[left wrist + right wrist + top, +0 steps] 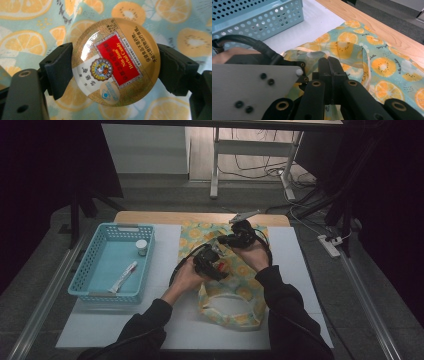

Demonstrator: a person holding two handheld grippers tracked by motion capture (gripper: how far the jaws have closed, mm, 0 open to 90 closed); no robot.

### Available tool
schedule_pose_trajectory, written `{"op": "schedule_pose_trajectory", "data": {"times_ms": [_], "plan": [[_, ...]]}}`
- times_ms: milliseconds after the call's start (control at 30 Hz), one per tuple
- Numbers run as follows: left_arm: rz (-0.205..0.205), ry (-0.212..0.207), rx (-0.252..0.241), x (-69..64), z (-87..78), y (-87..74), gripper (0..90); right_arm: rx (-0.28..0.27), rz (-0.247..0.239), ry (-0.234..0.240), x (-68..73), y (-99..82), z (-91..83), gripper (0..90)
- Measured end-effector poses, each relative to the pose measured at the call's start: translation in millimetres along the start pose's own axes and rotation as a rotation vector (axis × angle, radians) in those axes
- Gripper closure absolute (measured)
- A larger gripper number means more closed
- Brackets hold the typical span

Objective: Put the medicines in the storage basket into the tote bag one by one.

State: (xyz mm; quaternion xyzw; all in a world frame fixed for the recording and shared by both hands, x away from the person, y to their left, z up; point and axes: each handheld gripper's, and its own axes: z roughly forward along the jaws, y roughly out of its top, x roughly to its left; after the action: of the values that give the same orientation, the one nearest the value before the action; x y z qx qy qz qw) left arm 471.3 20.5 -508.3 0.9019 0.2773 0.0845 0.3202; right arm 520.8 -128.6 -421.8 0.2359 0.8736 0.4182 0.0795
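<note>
Two grippers work over a soft cloth bag (235,295) printed with orange and kiwi slices on a pale teal ground, which lies crumpled on the pale mat covering the surface (300,270). The left gripper (113,72) has its blocky black jaws pressed against opposite sides of a round, flat tin (115,62). The tin's lid is glossy and slightly domed, golden brown with fine patterning, and carries a red rectangular label with gold lettering above a round crest; a highlight gleams across its left half. It hangs just above the printed fabric, which sits behind it in loose folds. In the high view this left gripper (212,262) sits over the middle of the bag, near the person's left hand (185,277).

The right gripper (329,67) has its jaws fully together, pinching a thin fold of the bag's cloth (352,50) and lifting it into a taut ridge, with a narrow strap running along the fabric beside it. In the high view it sits at the bag's far end (240,236).

Left of the bag stands a rectangular light-blue plastic basket (80,280) with perforated walls. Inside it lie a slim white tube (122,276) and a small white-capped jar (142,247). A bare strip of wood (150,217) edges the surface beyond the mat.
</note>
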Motion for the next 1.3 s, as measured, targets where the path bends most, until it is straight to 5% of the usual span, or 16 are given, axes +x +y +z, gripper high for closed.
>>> {"op": "schedule_pose_trajectory", "data": {"times_ms": [233, 533, 900, 1300], "plan": [[0.001, 0.017, 0.012, 2.3, 9.9, -1.0, 20.4, 0.005, 0.006, -0.005, -2.4, -2.6, 3.2, 90.0], [-0.012, 0.016, -0.044, 2.2, 14.8, -3.2, 11.6, -0.001, 0.017, -0.006, -6.0, -6.0, 3.9, 90.0], [-0.036, -0.07, -0.114, -2.8, -17.8, -3.6, 4.4, -0.012, 0.021, 0.002, -6.3, -7.2, 2.4, 90.0], [-0.069, -0.105, -0.172, -6.5, -62.6, -13.8, 3.1, -0.011, 0.018, 0.007, -4.7, -8.4, 1.6, 90.0]]}}
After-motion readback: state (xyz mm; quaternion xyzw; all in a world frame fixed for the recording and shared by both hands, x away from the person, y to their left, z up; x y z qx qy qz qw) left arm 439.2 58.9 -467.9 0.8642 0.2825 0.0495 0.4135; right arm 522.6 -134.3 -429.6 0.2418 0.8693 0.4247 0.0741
